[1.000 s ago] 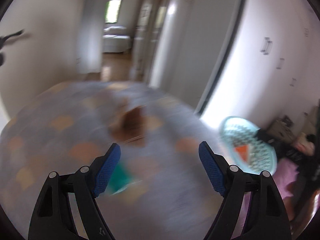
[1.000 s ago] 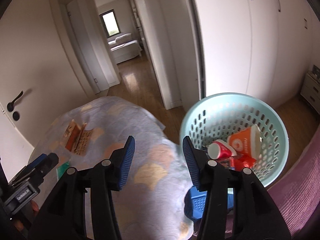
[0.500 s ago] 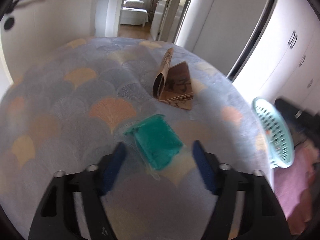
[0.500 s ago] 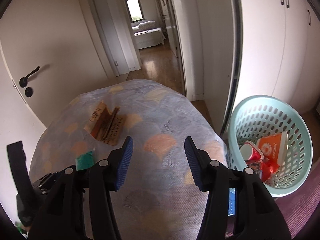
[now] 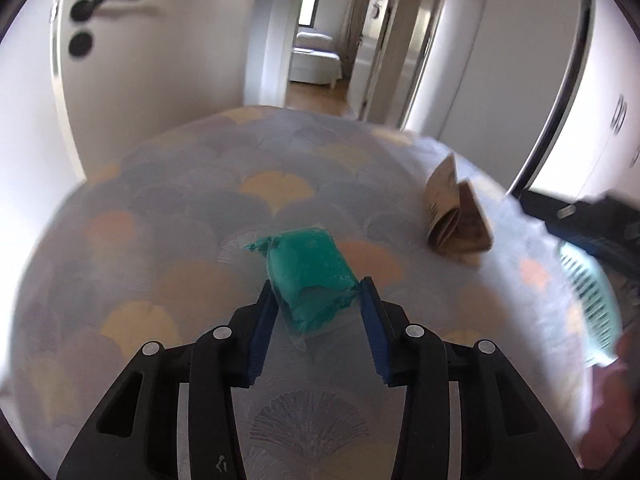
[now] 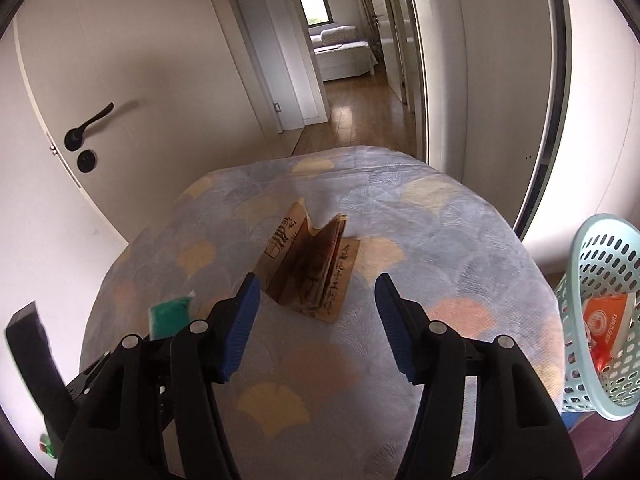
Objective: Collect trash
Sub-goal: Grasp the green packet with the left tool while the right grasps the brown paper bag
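Observation:
A green packet in clear wrap [image 5: 310, 276] lies on the patterned bed cover [image 5: 180, 240]. My left gripper [image 5: 318, 296] has its two blue pads against the packet's near end, shut on it. The packet also shows in the right wrist view [image 6: 170, 316], partly behind the left gripper's body. A folded brown paper bag [image 6: 312, 276] stands creased on the cover, just ahead of my right gripper [image 6: 316, 300], which is open and empty. The bag also shows in the left wrist view [image 5: 454, 220]. A pale blue trash basket [image 6: 600, 312] holds red and orange trash at the right.
The bed cover [image 6: 440, 240] ends at a rounded far edge. A white door with a black handle [image 6: 90, 122] is at the left. A wardrobe [image 6: 500, 80] is at the right. An open hallway [image 6: 356, 112] leads away behind the bed.
My left gripper has come down and closed on the green packet. My right gripper has swung left from the basket toward the brown paper bag and opened wider.

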